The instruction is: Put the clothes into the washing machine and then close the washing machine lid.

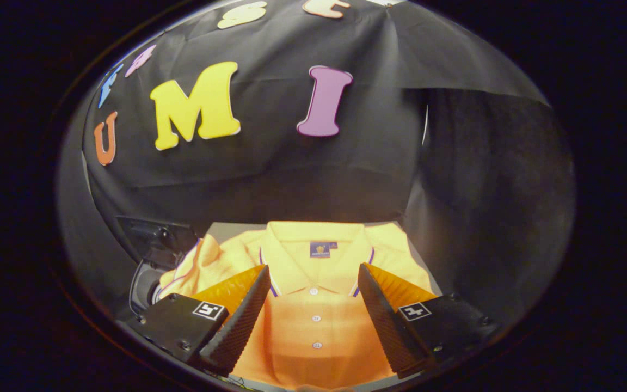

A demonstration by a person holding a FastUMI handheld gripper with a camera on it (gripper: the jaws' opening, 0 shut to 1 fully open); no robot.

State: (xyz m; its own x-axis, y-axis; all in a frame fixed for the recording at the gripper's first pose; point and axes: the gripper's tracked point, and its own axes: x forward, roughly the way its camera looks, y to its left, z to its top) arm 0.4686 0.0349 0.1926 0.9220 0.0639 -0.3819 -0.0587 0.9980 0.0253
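A folded yellow-orange polo shirt [313, 256] with a purple-trimmed collar and a buttoned placket lies flat on a grey surface [226, 230] below me. My gripper [313, 283] stands open just above it, one finger on each side of the collar and button line. Nothing is held between the fingers. The left finger [240, 321] covers part of the shirt's left sleeve, and the right finger [384, 321] covers its right shoulder.
A dark device with a round lens-like part and a cable [147, 272] sits beside the shirt's left sleeve. The black cloth wall [270, 163] rises right behind the shirt, and a darker cloth panel [487, 207] closes off the right side.
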